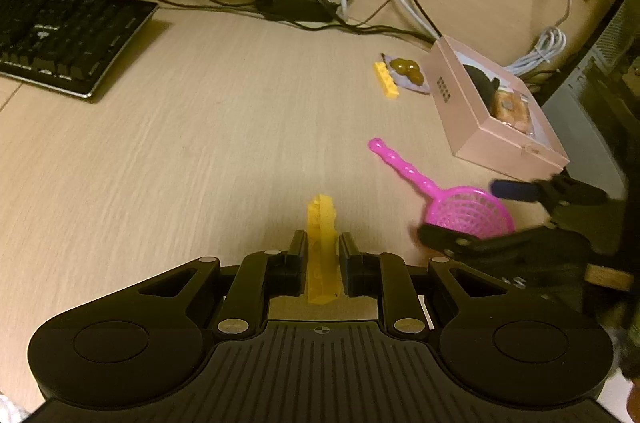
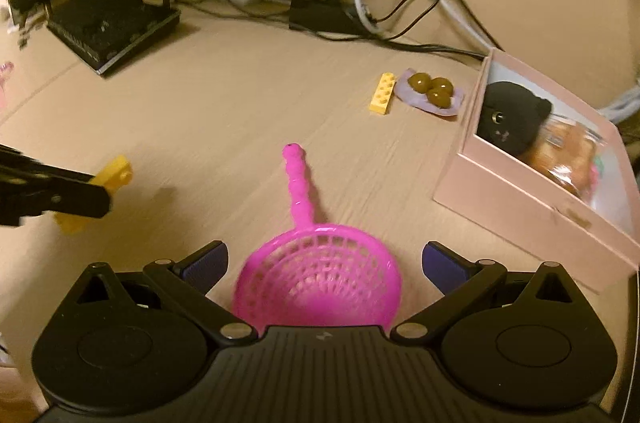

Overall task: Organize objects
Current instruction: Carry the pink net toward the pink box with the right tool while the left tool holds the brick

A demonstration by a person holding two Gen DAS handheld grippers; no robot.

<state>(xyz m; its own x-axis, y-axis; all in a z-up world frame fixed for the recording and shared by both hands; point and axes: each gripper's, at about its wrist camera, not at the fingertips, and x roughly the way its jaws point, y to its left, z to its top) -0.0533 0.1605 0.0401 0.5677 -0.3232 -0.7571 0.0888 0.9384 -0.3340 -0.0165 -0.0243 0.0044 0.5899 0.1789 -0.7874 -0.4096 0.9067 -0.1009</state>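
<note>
My left gripper [image 1: 322, 243] is shut on a yellow toy brick [image 1: 321, 243] and holds it over the wooden desk; the brick also shows in the right wrist view [image 2: 114, 175]. My right gripper [image 2: 324, 261] is open, its fingers on either side of the bowl of a pink toy strainer [image 2: 320, 283] that lies on the desk, handle pointing away. The strainer [image 1: 460, 211] and the right gripper [image 1: 472, 215] show at the right of the left wrist view. A second yellow brick [image 2: 383, 97] lies farther back.
A pink open box [image 2: 516, 211] holding a black plush and packets stands at the right. A purple dish with brown balls [image 2: 432, 93] lies beside the far brick. A keyboard [image 1: 60, 35], a monitor and cables line the back.
</note>
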